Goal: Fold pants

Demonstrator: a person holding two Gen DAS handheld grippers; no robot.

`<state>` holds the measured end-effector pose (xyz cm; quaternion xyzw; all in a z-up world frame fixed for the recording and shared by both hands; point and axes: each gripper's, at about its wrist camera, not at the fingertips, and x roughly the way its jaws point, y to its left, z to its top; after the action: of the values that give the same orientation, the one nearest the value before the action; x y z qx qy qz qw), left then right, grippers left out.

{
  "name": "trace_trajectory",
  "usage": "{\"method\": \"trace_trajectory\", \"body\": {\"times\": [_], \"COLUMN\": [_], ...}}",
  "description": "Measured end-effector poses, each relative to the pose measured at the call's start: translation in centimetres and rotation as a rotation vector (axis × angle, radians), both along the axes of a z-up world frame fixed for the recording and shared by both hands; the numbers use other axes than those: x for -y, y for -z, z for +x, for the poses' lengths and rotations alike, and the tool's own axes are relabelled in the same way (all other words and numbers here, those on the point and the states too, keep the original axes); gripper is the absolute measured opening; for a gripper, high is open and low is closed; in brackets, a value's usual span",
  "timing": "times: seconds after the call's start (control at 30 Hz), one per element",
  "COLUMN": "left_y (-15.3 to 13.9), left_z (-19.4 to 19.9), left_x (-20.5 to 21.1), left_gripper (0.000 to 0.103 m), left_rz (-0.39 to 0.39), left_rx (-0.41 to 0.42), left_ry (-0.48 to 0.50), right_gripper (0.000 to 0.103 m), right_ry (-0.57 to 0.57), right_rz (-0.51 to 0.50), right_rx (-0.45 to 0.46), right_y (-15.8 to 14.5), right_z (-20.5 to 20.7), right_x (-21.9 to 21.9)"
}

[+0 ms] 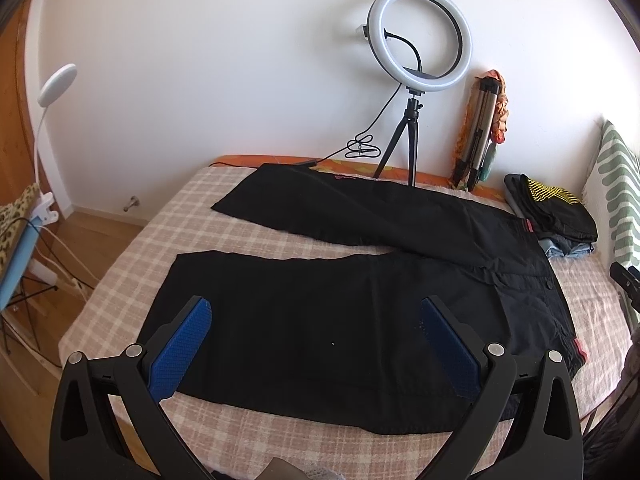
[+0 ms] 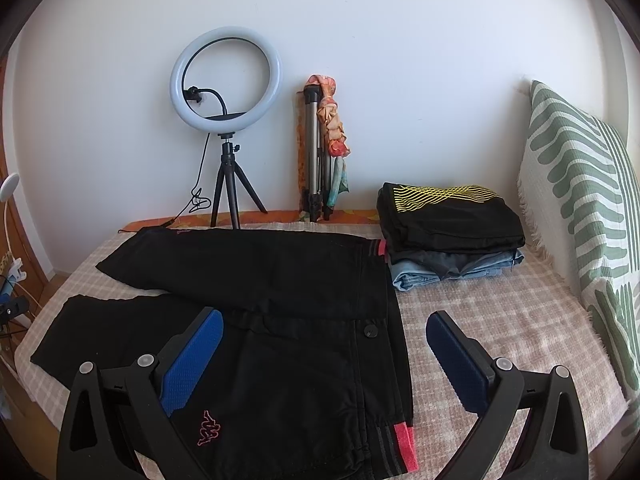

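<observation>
Your bed [image 1: 168, 216], checked cover: black pants [image 1: 320, 320] lie flat and unfolded on it, legs splayed toward your left, waistband [image 2: 394, 340] toward your right near the stack of folded clothes [image 2: 448, 232]. Expect light, limp, somewhat slippery cloth; take it at the near hem and the waistband corner. Your left gripper [image 1: 316, 344] and right gripper [image 2: 324, 356] hover spread wide, holding nothing.
</observation>
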<state>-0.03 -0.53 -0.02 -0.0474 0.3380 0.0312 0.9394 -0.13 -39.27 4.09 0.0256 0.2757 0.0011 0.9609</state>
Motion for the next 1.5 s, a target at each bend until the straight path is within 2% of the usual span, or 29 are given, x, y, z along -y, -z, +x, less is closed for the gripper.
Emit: {"method": "trace_trajectory", "body": {"times": [1.5], "left_y": [0.18], "left_z": [-0.18], "left_x": [-0.01], "left_gripper": [0.103], "left_rz": [-0.001], "left_rx": [-0.003], "left_ry": [-0.003], "right_gripper": [0.103], "right_ry": [-0.003], "right_rz": [-0.005], "right_rx": [-0.005], "right_y": [0.43], "right_z": [-0.07], "right_x": [0.0]}}
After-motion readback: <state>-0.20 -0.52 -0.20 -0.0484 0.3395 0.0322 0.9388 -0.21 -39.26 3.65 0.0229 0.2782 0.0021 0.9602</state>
